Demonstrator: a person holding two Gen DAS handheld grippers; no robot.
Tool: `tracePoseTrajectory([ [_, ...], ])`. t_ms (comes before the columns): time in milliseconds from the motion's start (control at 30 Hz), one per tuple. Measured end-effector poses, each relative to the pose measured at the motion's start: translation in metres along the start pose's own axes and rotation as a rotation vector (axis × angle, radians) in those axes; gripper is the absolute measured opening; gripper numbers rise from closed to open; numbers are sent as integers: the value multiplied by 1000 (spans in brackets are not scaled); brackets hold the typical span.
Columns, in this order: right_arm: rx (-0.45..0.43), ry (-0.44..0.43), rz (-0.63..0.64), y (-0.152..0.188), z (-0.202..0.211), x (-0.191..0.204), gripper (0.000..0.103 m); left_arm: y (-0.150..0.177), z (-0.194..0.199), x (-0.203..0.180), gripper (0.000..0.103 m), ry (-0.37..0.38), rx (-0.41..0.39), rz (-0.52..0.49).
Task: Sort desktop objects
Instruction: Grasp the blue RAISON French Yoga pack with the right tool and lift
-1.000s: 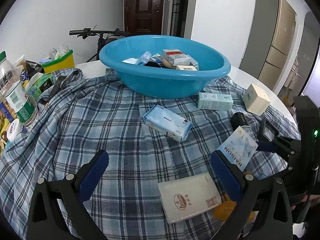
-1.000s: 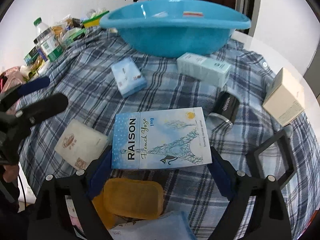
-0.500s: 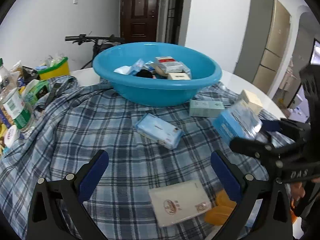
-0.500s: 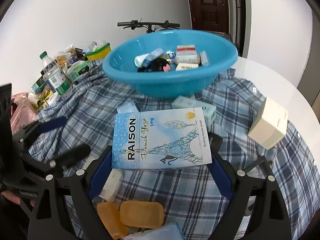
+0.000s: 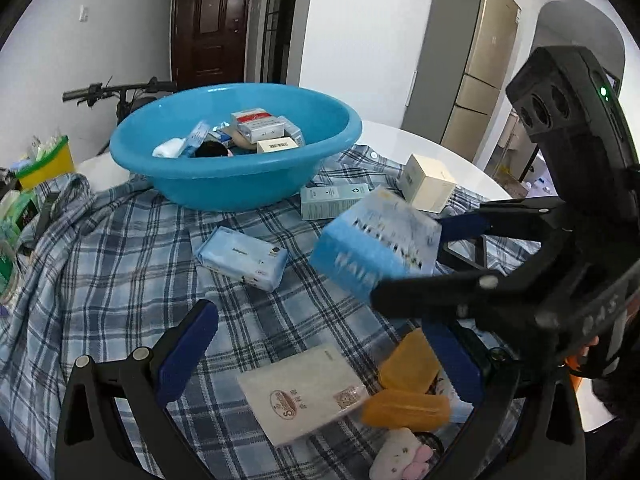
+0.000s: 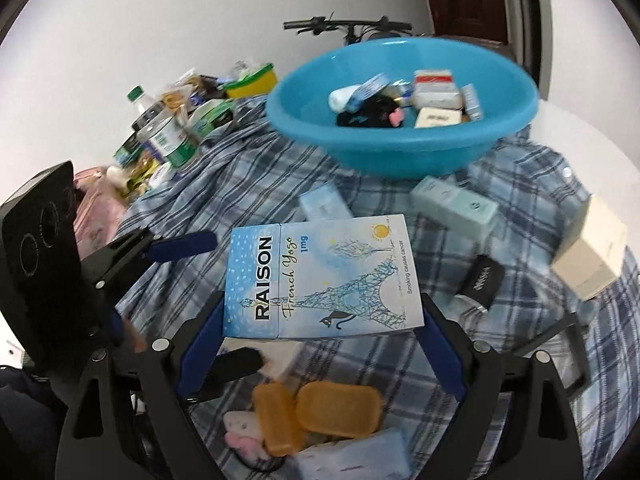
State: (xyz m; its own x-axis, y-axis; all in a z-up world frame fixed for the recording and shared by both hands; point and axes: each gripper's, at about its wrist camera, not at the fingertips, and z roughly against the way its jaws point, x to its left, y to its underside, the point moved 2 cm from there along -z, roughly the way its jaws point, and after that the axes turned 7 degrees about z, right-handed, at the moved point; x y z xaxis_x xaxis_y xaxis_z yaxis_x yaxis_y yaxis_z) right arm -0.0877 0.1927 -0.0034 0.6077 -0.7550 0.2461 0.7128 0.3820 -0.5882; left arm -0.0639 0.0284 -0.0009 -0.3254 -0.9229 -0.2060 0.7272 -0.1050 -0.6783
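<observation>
My right gripper (image 6: 320,320) is shut on a light blue RAISON carton (image 6: 320,276), held flat above the plaid cloth (image 6: 240,184) with a pad on each short end. In the left wrist view the same carton (image 5: 376,248) hangs blurred in that right gripper (image 5: 424,260), in front of the blue basin (image 5: 236,184). The basin (image 6: 400,152) holds several small boxes and tubes. My left gripper (image 5: 320,328) is open with nothing between its fingers, above a white tissue pack (image 5: 300,396). A blue wipes pack (image 5: 240,258) lies mid-cloth.
A mint box (image 5: 336,200) and a cream box (image 5: 428,182) lie right of the basin, with a black cylinder (image 6: 480,284) near them. An orange hinged case (image 5: 404,384) and a plush toy (image 5: 400,460) sit near the front edge. Bottles and snacks (image 6: 164,136) crowd the far left.
The right gripper has lifted the RAISON carton up off the cloth and toward the basin. The left gripper has rolled and shifted a little, staying open.
</observation>
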Motion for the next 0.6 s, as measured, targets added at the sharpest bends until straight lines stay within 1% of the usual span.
tracePoseTrajectory([
  [67,15,-19,11,1,-3,4,89,1,1,-4,97,-12,-7,-30],
  [167,30,-36,30,3,-7,10,89,4,2,-12,92,-21,-13,-75],
  [200,37,-50,35,4,-8,12,89,5,1,-14,92,-25,-16,-88],
  [300,59,-94,35,6,-12,16,89,6,1,-20,85,-21,-22,-121],
  [333,61,-94,34,6,-13,16,89,6,1,-22,80,-18,-21,-128],
  [367,61,-89,34,6,-13,16,89,6,0,-23,72,-13,-19,-134],
  [400,61,-86,32,6,-13,15,89,7,0,-24,71,-8,-17,-139],
  [600,53,-107,3,5,-12,10,89,5,0,-23,70,2,-23,-126],
])
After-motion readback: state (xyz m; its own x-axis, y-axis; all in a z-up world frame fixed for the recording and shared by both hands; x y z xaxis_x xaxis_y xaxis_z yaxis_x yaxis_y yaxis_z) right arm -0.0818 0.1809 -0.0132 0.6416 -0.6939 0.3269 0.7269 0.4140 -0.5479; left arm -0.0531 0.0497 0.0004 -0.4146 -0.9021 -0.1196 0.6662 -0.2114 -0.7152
